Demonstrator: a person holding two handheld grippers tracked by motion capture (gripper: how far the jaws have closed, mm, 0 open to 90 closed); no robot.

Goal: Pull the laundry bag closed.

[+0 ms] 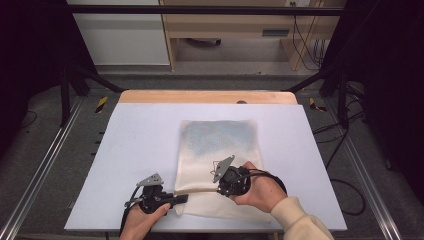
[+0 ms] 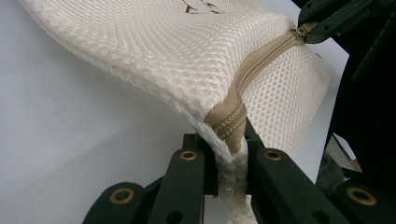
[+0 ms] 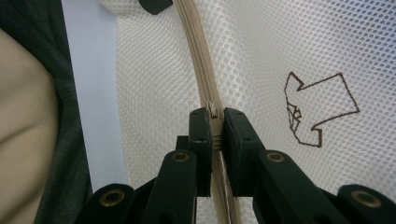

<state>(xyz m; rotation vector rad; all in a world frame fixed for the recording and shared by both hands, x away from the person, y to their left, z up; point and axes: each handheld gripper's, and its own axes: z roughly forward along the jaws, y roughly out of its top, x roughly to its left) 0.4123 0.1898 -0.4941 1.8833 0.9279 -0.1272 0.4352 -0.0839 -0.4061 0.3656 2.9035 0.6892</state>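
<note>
I see no readable brand or lettering on the mesh laundry bag (image 1: 218, 150); its one marking is a brown outline emblem (image 3: 317, 109) stitched on the mesh, angular in shape, with no words I can make out. The bag lies flat on the pale table (image 1: 135, 150), right of centre, its long axis running away from me towards the far edge. Its beige zipper (image 2: 261, 60) runs along the near end, crosswise to that axis, from the near left corner towards the right. My left tool (image 2: 229, 154) is clamped on that near left corner, where the zipper tape ends, with mesh bunched between the jaws. My right tool (image 3: 213, 135) is clamped on the zipper slider (image 3: 212, 111), partway along the track. Between the two tools the zipper is lifted off the table and pulled taut.
</note>
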